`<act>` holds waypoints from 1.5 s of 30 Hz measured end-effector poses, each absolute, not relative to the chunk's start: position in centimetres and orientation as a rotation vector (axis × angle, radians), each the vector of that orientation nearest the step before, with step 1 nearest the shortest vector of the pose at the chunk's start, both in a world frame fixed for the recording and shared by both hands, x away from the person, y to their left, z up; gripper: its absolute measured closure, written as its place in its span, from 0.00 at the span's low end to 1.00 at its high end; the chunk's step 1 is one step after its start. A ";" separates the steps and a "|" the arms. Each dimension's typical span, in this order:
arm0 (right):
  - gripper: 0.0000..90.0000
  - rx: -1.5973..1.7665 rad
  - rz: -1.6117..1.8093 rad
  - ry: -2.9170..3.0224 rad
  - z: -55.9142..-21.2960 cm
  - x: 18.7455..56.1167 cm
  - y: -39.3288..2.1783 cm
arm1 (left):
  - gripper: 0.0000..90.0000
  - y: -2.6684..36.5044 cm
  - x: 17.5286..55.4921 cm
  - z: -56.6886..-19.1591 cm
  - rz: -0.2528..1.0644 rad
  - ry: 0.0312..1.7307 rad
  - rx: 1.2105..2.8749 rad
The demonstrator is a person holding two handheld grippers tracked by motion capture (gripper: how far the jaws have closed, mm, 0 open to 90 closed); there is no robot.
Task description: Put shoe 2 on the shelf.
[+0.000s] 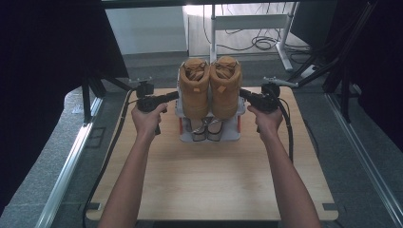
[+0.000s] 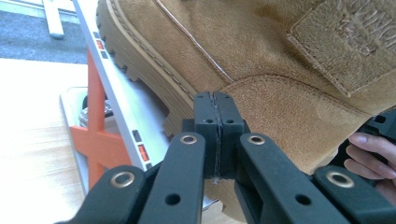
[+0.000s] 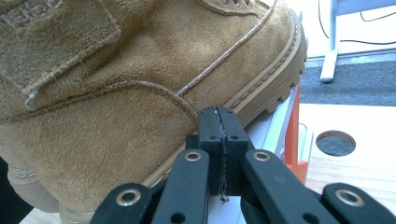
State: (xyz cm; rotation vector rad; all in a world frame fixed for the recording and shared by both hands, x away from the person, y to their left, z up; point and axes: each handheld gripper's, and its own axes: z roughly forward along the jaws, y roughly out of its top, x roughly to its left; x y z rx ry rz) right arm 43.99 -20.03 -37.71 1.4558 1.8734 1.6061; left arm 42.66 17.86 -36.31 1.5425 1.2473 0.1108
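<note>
Flanking two boots [image 1: 209,85] on a rack [image 1: 208,134], both tools' jaws meet, empty.

Two tan suede boots [image 1: 209,85] tilted on rack [image 1: 209,135]

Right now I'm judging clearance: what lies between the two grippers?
In the high view, a pair of tan suede boots on a slanted rack stands between the left gripper and right gripper.

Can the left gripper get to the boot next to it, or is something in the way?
Probably yes. The left gripper points straight at the left boot with nothing between them, and in its own view the suede side sits right past its shut jaws. It would need to open them to grab.
</note>
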 end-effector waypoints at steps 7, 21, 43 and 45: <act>0.99 1.448 1.634 1.868 -37.6 43.6 -20.5 | 1.00 18.8 42.3 -36.6 0.127 1.259 1.531; 0.80 1.419 1.736 1.798 -37.7 41.1 -23.4 | 0.87 20.7 40.2 -37.2 0.168 1.224 1.563; 0.64 1.394 1.742 1.842 -42.3 36.0 -26.1 | 0.56 24.4 35.2 -41.2 0.222 1.158 1.582; 0.64 1.386 1.735 1.855 -43.0 35.6 -26.2 | 0.56 24.5 34.8 -41.8 0.212 1.150 1.592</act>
